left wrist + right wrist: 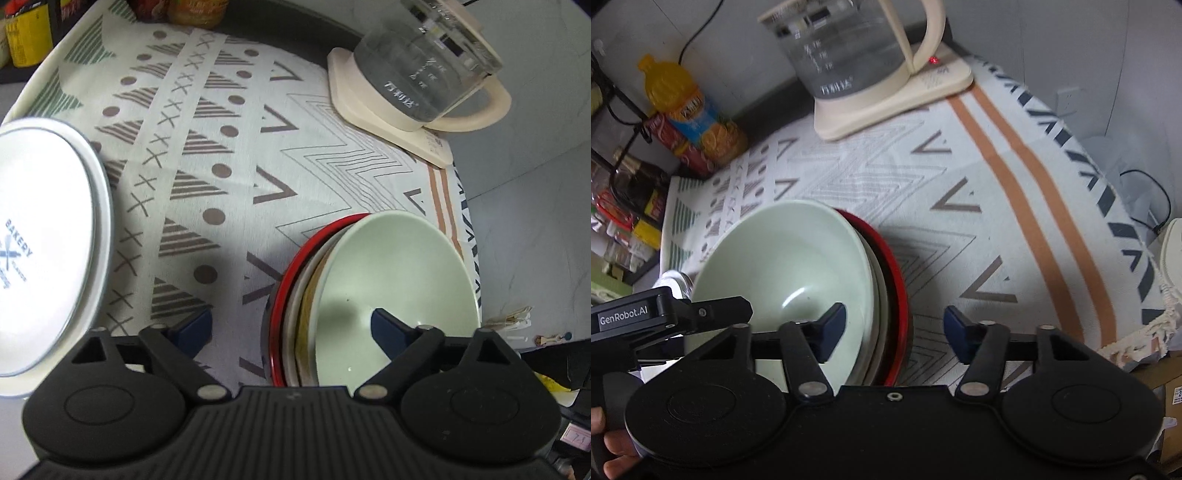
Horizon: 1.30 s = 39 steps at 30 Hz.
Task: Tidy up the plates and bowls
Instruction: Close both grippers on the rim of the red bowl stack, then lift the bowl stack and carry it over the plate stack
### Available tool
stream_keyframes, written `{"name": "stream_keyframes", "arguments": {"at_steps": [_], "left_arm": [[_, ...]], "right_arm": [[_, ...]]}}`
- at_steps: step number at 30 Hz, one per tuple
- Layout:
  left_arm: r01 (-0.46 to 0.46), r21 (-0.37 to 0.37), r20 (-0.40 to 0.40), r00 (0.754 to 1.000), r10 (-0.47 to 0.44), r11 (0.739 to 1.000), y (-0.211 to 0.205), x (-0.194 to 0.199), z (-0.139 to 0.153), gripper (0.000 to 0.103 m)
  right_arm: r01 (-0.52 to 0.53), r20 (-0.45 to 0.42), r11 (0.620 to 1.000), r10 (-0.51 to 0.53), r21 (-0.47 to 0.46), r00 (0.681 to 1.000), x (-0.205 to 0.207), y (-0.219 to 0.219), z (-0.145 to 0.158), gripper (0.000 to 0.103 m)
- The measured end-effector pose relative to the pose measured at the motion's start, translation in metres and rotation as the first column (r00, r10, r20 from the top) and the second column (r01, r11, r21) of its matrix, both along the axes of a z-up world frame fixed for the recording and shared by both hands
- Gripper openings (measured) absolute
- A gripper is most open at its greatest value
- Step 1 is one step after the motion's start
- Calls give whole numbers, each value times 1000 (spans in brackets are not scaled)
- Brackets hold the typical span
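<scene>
A pale green bowl (399, 266) tops a nested stack of dishes whose lowest piece shows a red rim (295, 266). The stack stands on a patterned tablecloth. My left gripper (291, 330) is open and straddles the stack's left rim, one finger inside the green bowl, the other over the cloth. In the right wrist view my right gripper (895, 328) is open across the opposite rim, its left finger inside the green bowl (783, 258) and its right finger beyond the red rim (897, 273). No pad presses on a dish. A white plate (48, 236) printed BAKERY lies to the left.
A glass kettle on a cream base (424, 74) stands at the far side of the cloth (960, 177). Bottles and packets (690, 110) line the far left by a wire rack. The cloth's fringed edge (1160, 314) drops off at the right. A hand (609, 443) holds the left gripper's handle.
</scene>
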<state>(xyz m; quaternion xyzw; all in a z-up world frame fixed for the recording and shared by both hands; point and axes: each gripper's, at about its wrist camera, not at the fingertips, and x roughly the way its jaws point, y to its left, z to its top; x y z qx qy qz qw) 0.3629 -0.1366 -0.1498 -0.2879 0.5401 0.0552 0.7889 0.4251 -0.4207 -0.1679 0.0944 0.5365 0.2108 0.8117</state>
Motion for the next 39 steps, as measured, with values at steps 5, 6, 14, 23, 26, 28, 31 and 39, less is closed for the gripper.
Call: {"name": "stream_keyframes", "arguments": {"at_steps": [5,6,14,23,26,28,31,39], "left_arm": [[-13,-9,-32,999,12,1000,0,4,-12,50],[-10,-8,-31,999,10,1000,0,4,-13,46],[21,-14,-13,1000,-21,1000,-4,2,-14,33],[9,-9,3,1000,-9,1000,-3,-5,-2,33],[0,-12,7,1000,0,1000,1,-8,7,33],[-4,-10,14,1000,4,1000,4,-11,13,33],[-11,-6,20,1000,11,1000,8,-14,22,33],[-40,12,43,998,40,999,28,-28,40,33]], "right_arm": [[-26,-32,1000,26,-1,999,6,3,-9,38],[-35,-39,999,35,-4,999,7,4,-12,34],[-62,-21,997,63,40,998,11,3,-15,29],[-41,-5,998,41,53,999,8,2,-5,28],[-44,6,997,44,55,999,6,3,4,28],[-46,11,997,46,56,999,6,5,10,28],[-55,22,997,54,54,998,4,11,20,28],[-83,66,995,79,61,995,-3,32,44,28]]}}
